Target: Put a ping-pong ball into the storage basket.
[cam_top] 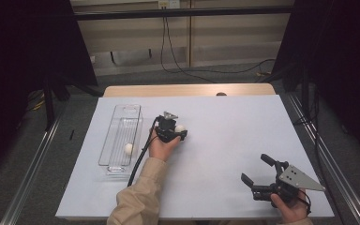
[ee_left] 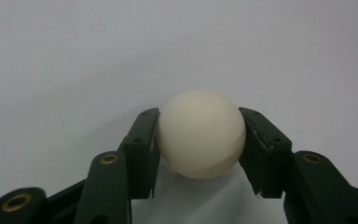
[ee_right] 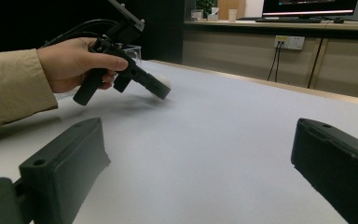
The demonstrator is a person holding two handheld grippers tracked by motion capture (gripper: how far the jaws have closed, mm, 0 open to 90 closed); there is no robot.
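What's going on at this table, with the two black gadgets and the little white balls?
A person at a white-topped table holds a hand-held gripper in each hand. The left hand-held gripper has its jaws closed on a small cream-white ball, low over the tabletop. Beside it stands a long clear plastic tray with another small white ball already inside, so the balls seem to be going into the tray. The right hand-held gripper waits near the table's front edge, jaws open and empty.

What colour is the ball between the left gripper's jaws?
Cream-white, plain and unpatterned: the small round ball shows best in the left gripper view.
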